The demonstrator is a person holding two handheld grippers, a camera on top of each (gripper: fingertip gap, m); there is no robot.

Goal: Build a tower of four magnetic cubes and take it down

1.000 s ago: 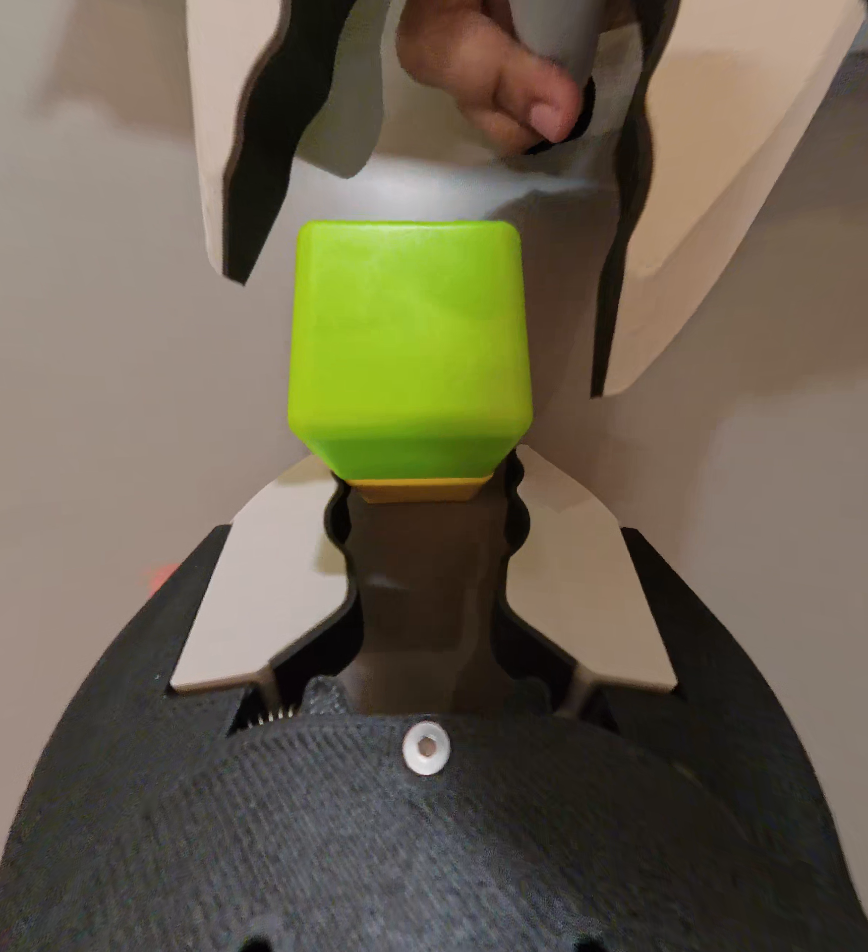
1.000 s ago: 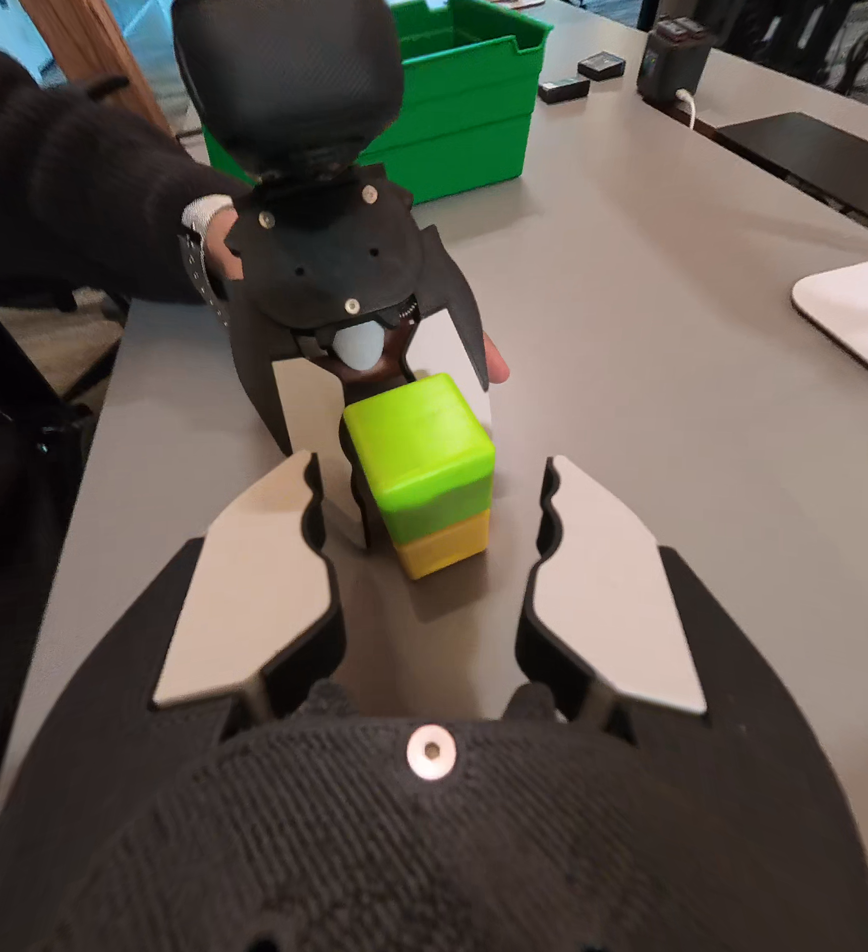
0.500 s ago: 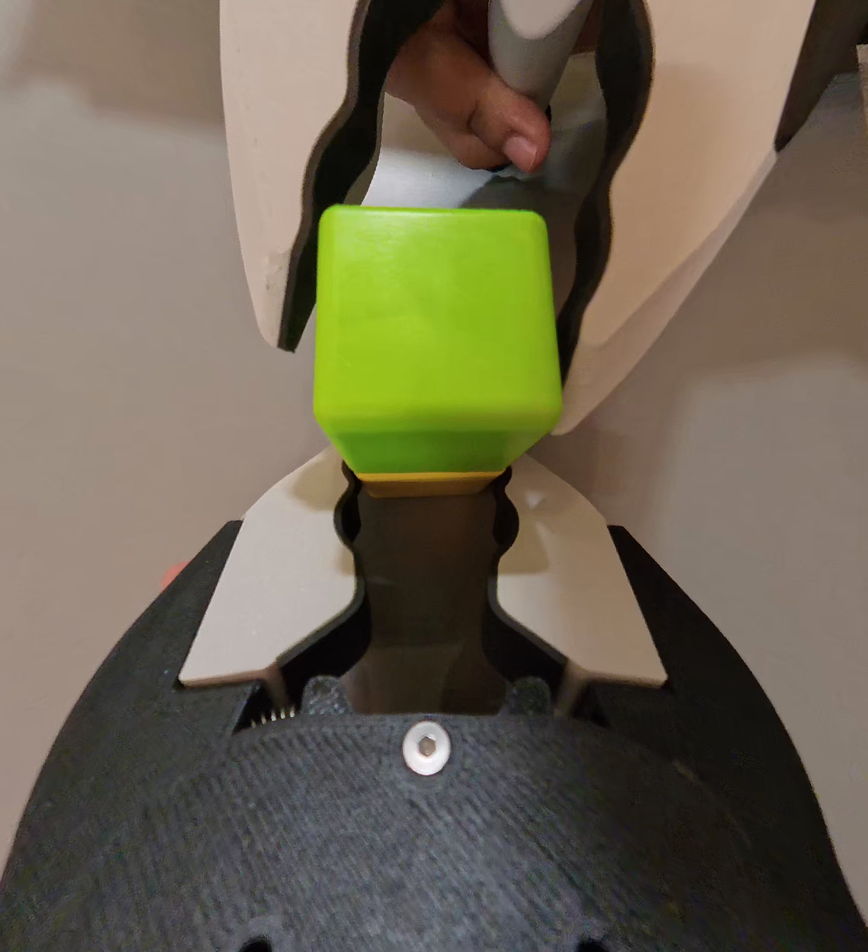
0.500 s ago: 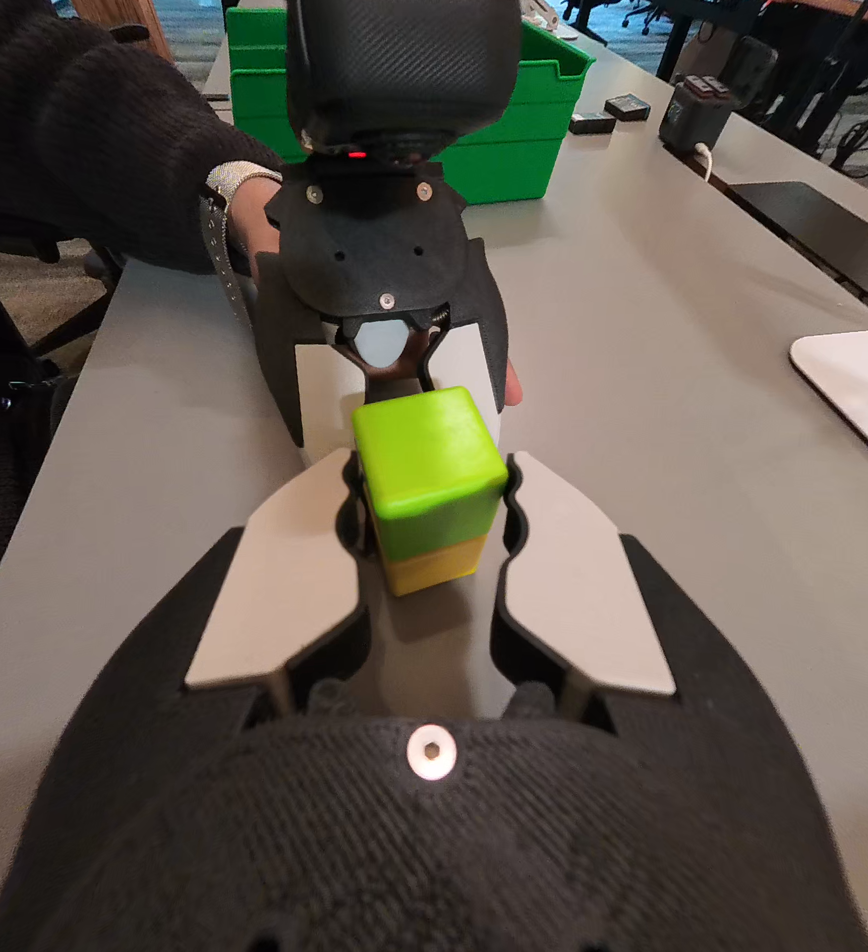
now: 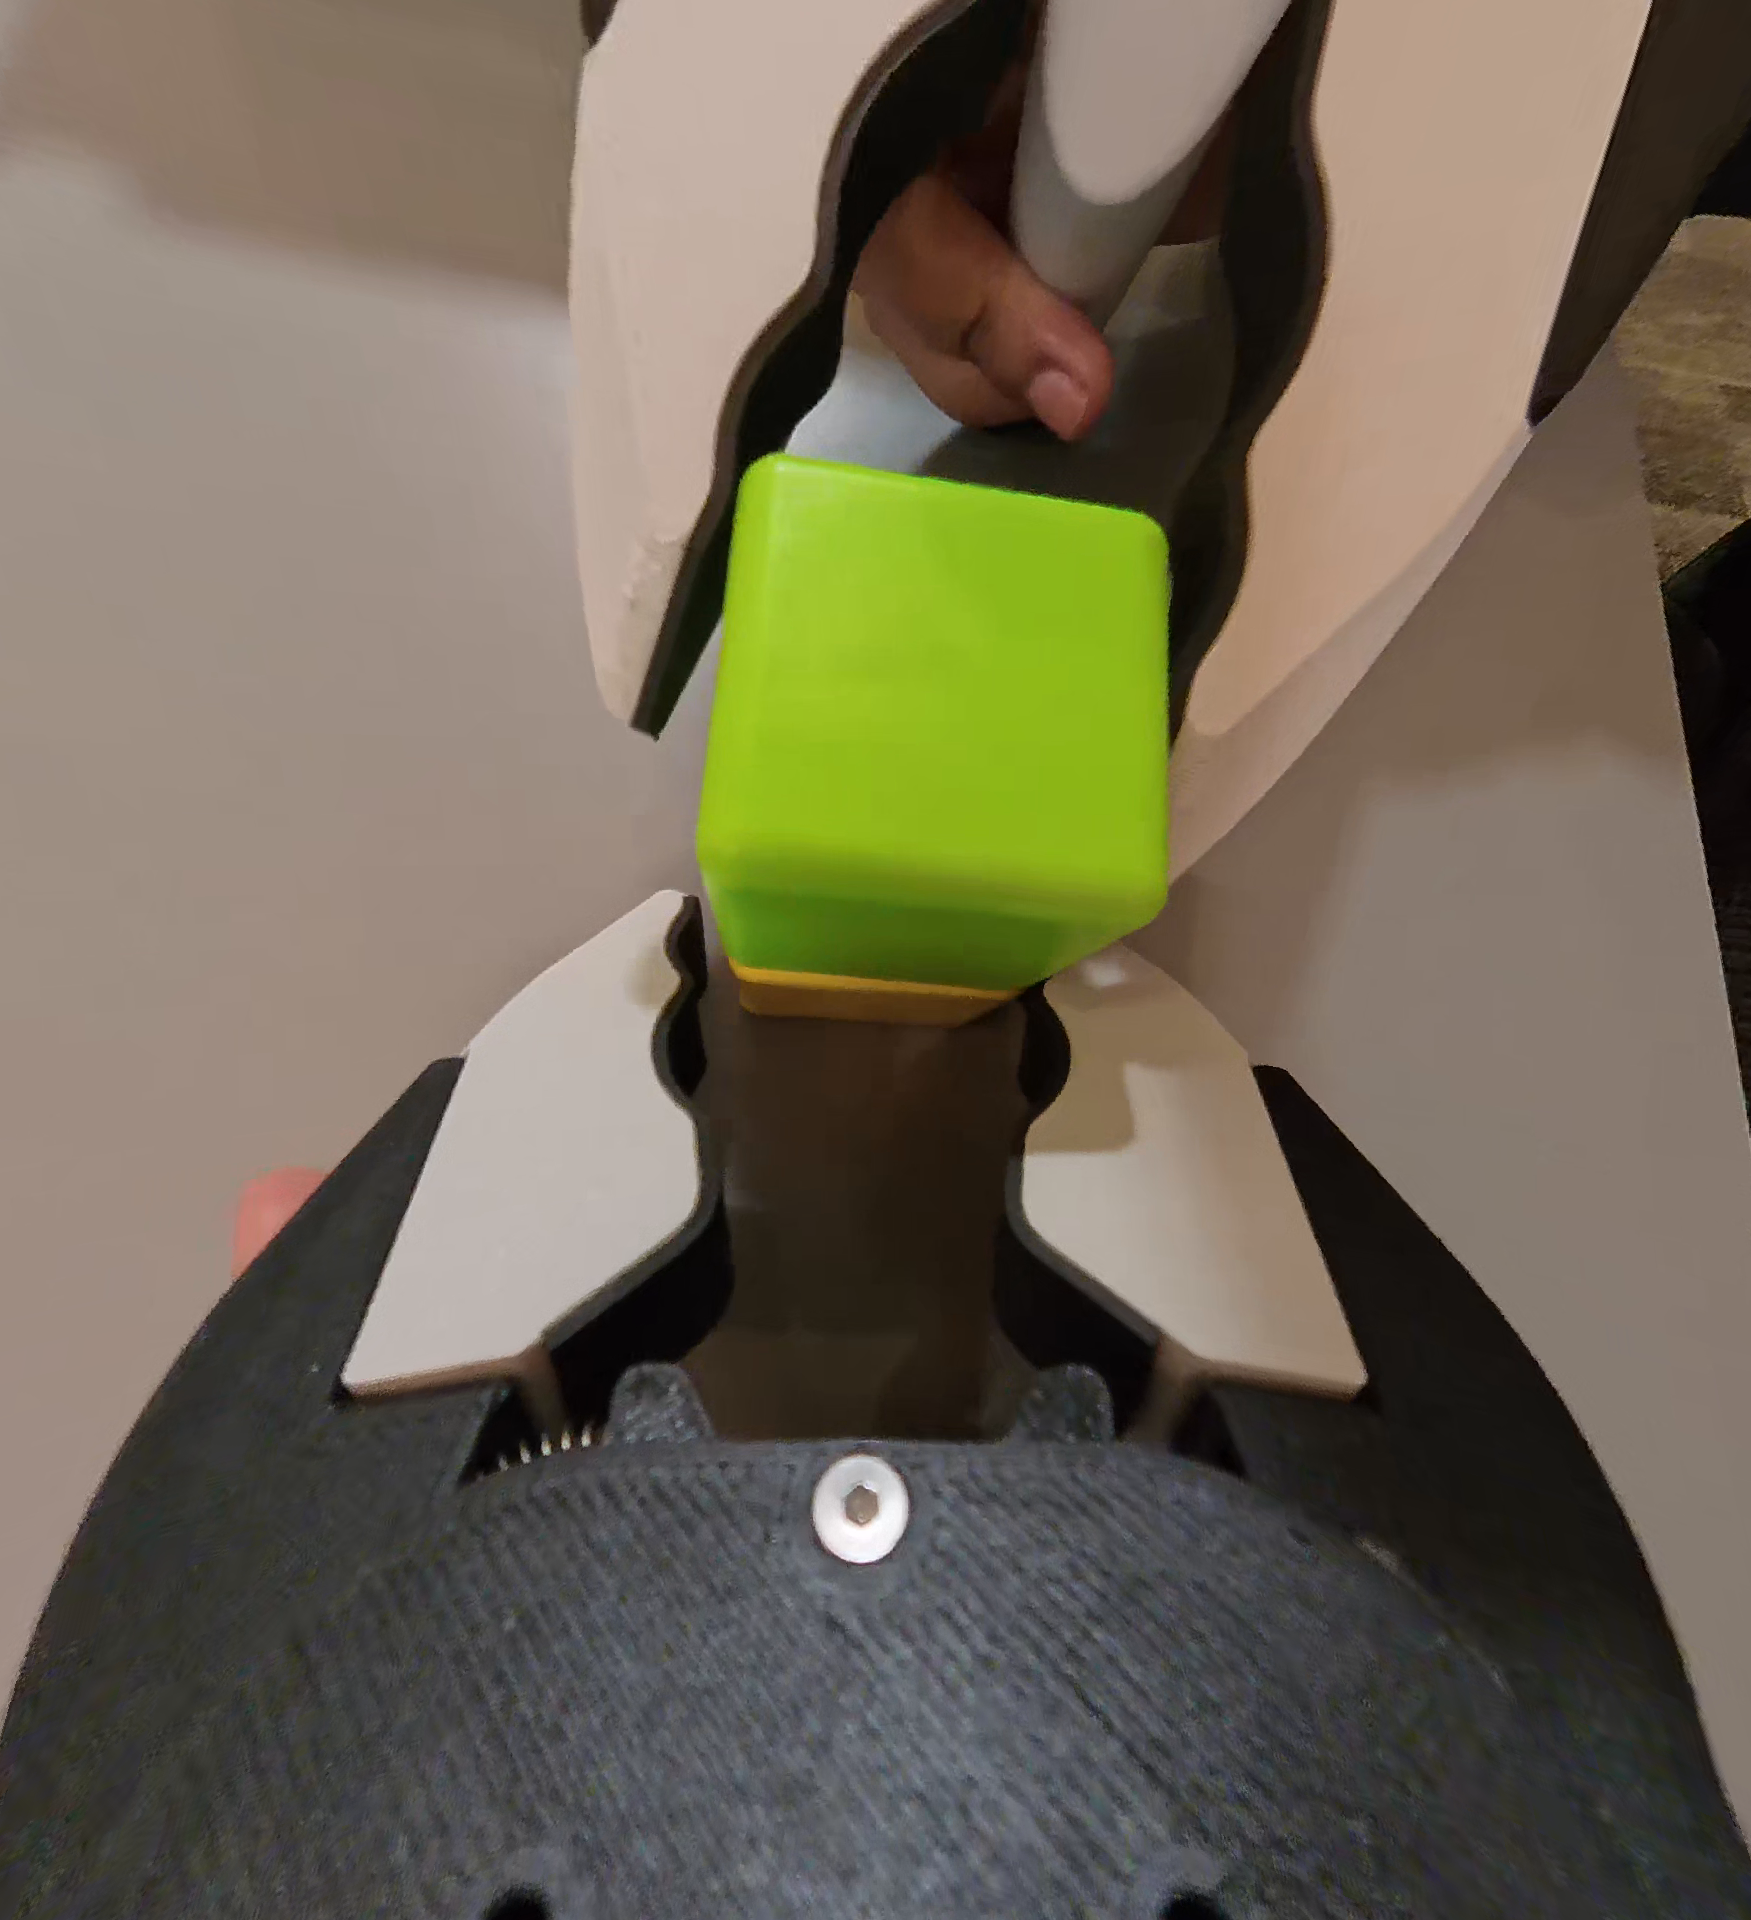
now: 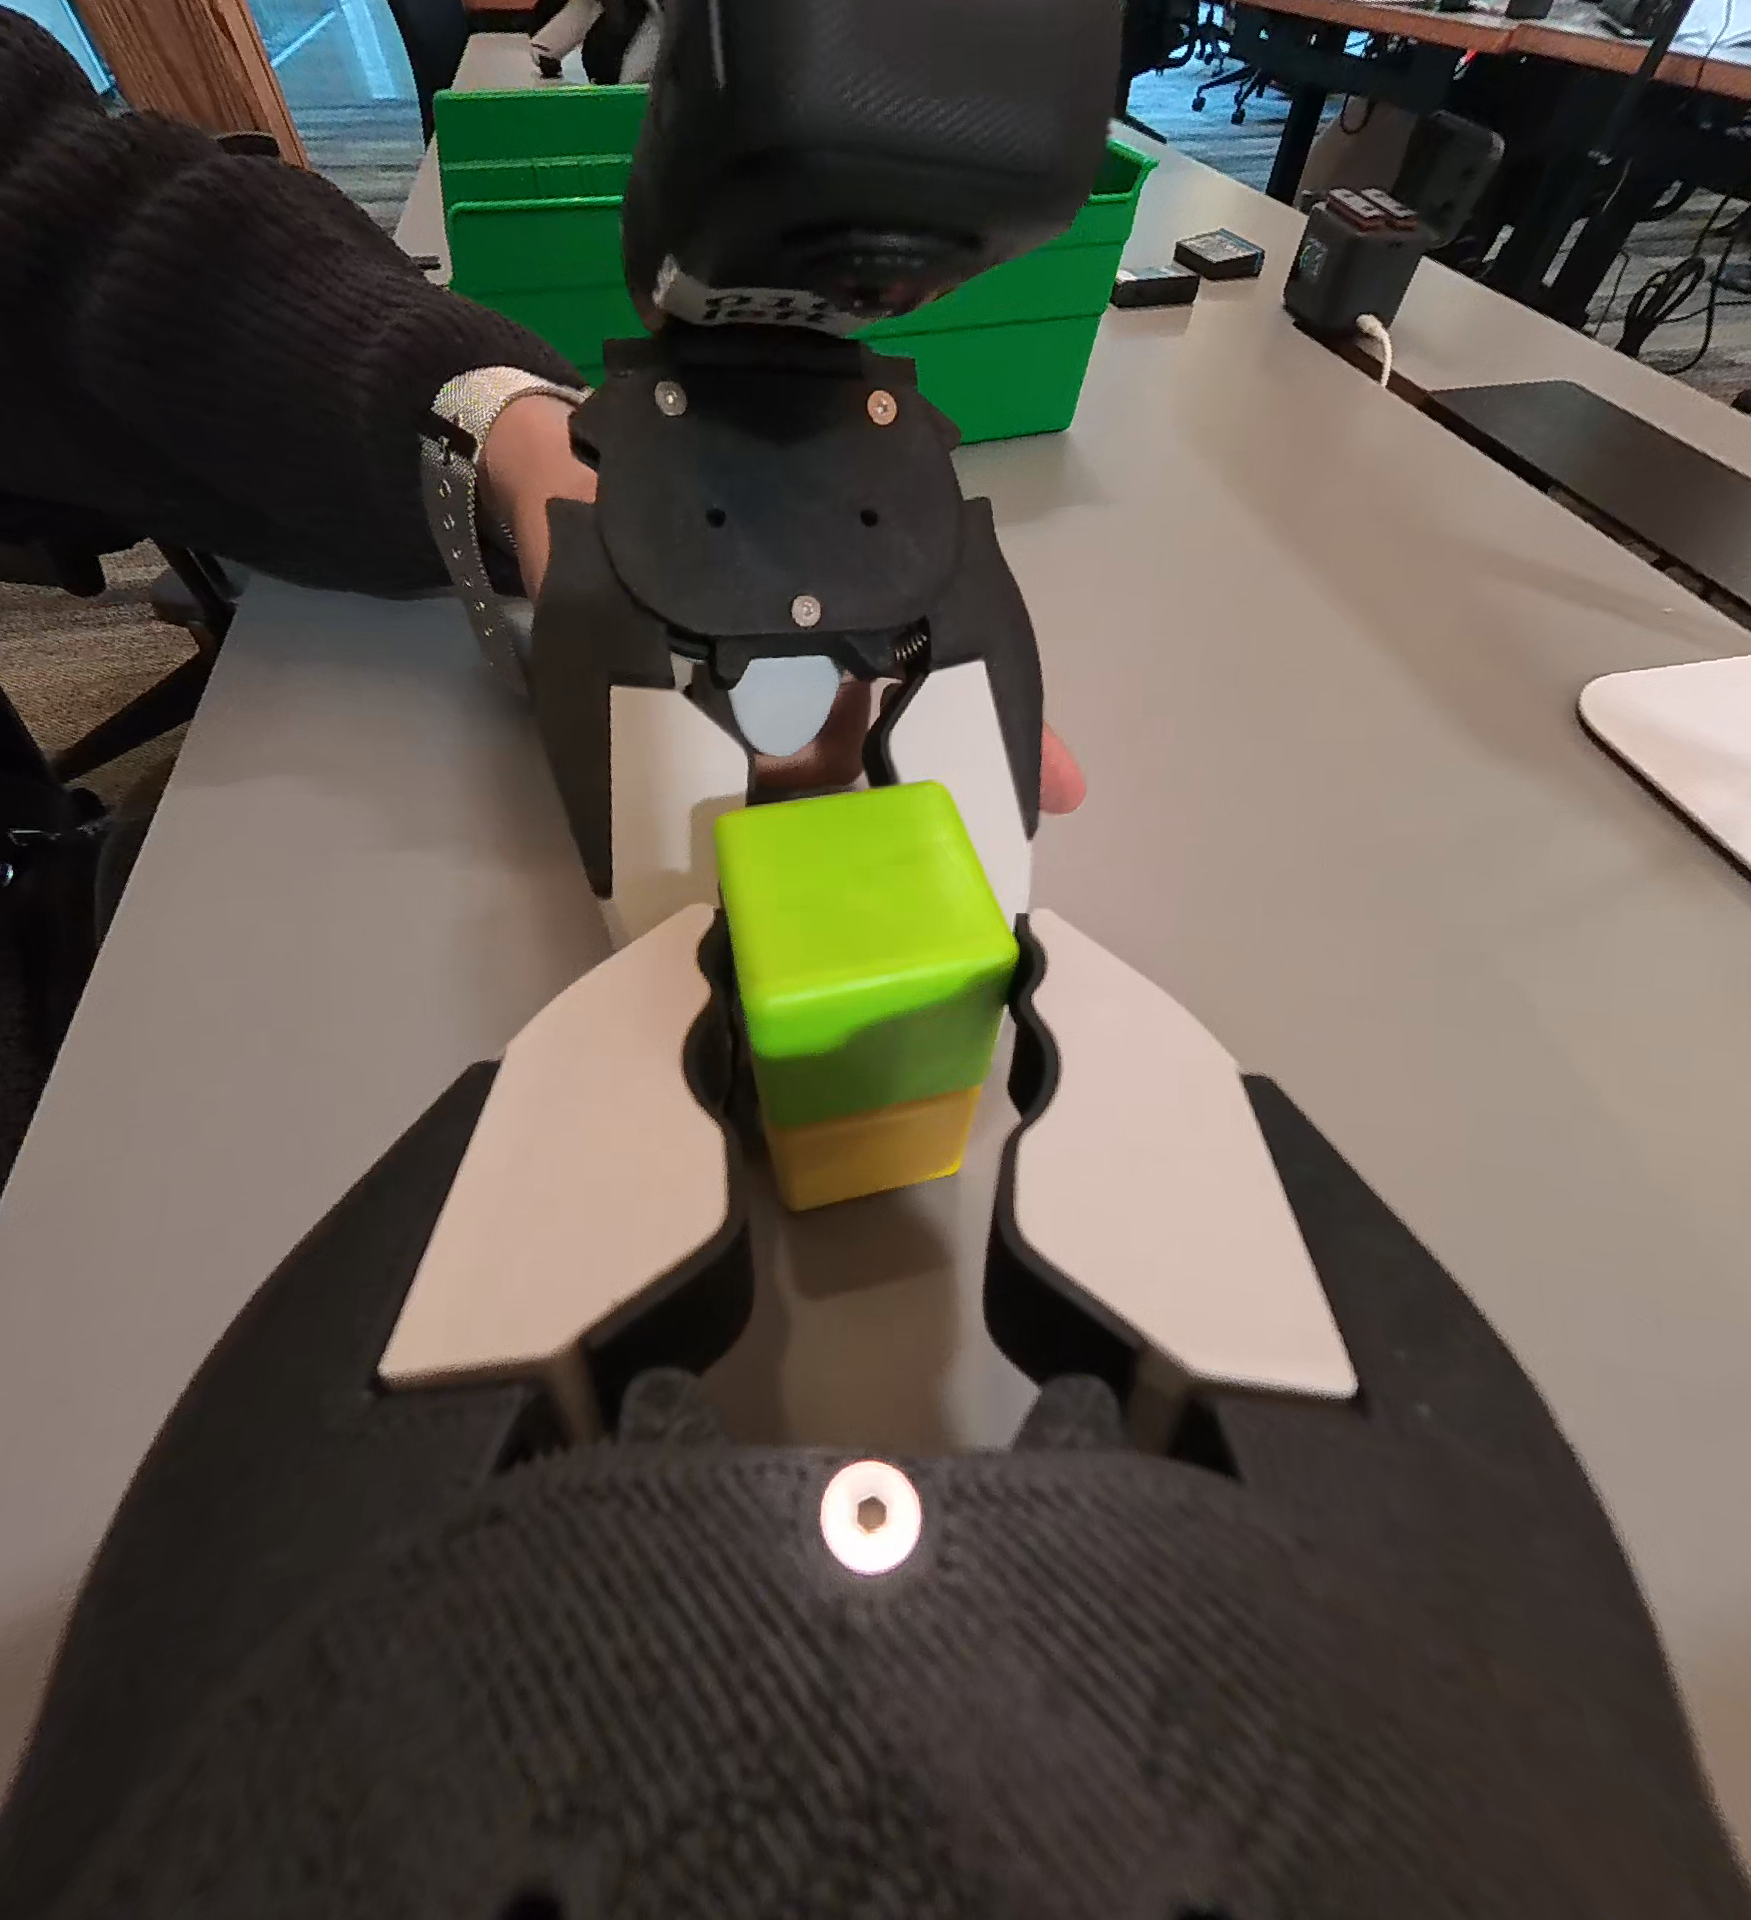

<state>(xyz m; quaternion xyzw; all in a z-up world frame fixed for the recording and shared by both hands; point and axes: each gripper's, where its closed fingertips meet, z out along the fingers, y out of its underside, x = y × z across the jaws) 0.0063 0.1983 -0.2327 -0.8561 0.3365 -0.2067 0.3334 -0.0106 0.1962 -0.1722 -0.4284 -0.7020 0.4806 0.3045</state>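
Landmark: green block (image 5: 938, 707), stacked on a yellow block (image 6: 871, 1148) on the grey table (image 6: 1318, 831), approx. mid-frame in both views; its top is seen twisted a little vs. the yellow one. Far left of the green block, a black knit sleeve (image 6: 175, 364) w/ a metal wristband (image 6: 481, 395) is seen reaching in over the table edge. Behind and above the green block, the left gripper (image 5: 876, 971) is held pointing down at the stack; in its own view its two tips are pressed against opp. sides of the yellow block just under the green block, so it is clamped on the yellow block. In front of the green block, the right gripper (image 6: 866, 925) is closed on the green block itself, one finger touching each side near the top edge, w/ the yellow block left free below the fingers. Beyond the green block in the left wrist view, a hand (image 5: 985, 312) is seen wrapped on a white handle between the right gripper's fingers. Behind the green block, farther back, a green bin (image 6: 1006, 343) is stood on the table. Right-rear of the green block, a dark box w/ a white cable (image 6: 1354, 265) is seen near the table edge. Far right of the green block, a white rounded pad (image 6: 1733, 748) is laid flat, well apart from the stack.
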